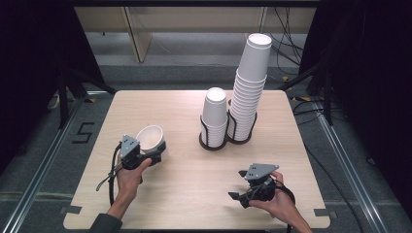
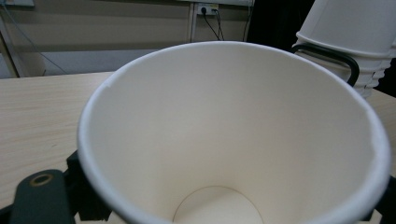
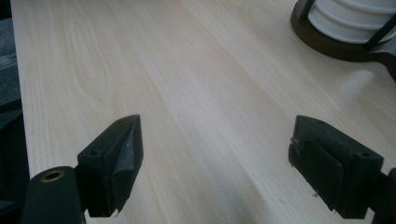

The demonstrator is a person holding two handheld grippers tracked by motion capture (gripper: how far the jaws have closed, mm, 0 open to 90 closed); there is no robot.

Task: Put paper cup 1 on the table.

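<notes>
My left gripper (image 1: pixel 154 150) is shut on a white paper cup (image 1: pixel 150 138) at the table's left, the cup tipped with its mouth facing up and toward the camera. In the left gripper view the cup (image 2: pixel 233 135) gapes right in front, its round bottom showing inside, a black jaw on either side. My right gripper (image 1: pixel 239 185) rests low near the table's front right, open, nothing between its fingers (image 3: pixel 116 158). Two stacks of upside-down white cups stand in black wire holders at mid-table: a short stack (image 1: pixel 214 116) and a tall leaning stack (image 1: pixel 248 85).
The light wooden table (image 1: pixel 175 189) has bare surface between the hands. The holders' dark bases (image 3: pixel 336 44) lie ahead and to the right of my right gripper. Dark curtains, stands and cables surround the table on the floor.
</notes>
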